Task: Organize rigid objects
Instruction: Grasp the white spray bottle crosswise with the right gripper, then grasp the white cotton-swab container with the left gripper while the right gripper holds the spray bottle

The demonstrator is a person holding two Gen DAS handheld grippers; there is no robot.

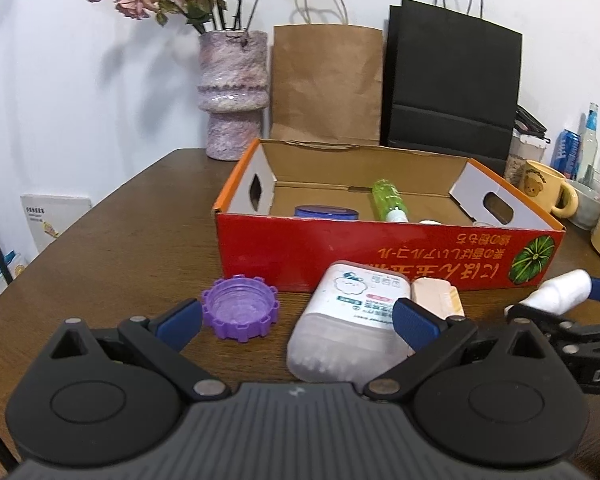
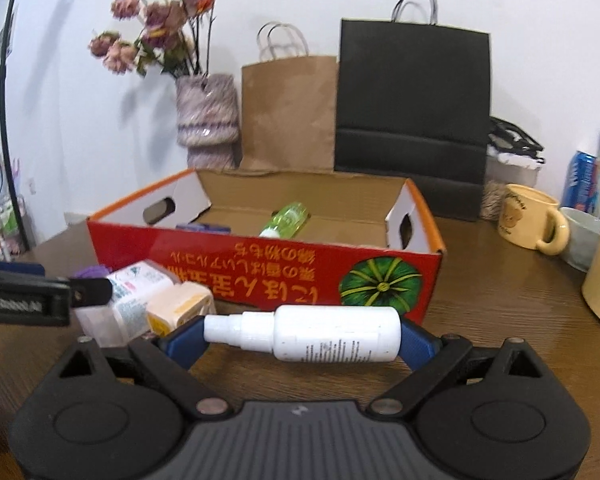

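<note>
A: The left gripper (image 1: 298, 320) is spread wide over the cotton-swab box (image 1: 350, 320) on the table (image 1: 140, 220).

B: The right gripper (image 2: 302, 334) pinches the white spray bottle (image 2: 320, 332) end to end before the red box (image 2: 260, 268). Light, stiff and slick; gripping its body seems safer.

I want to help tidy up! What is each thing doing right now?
White spray bottle: lying sideways, clamped in right gripper.
Left gripper: open, holds nothing.
Cotton swab box: lying on table.
Purple cap: open side up.
Red box: open.
Green bottle: lying inside the box.
</note>
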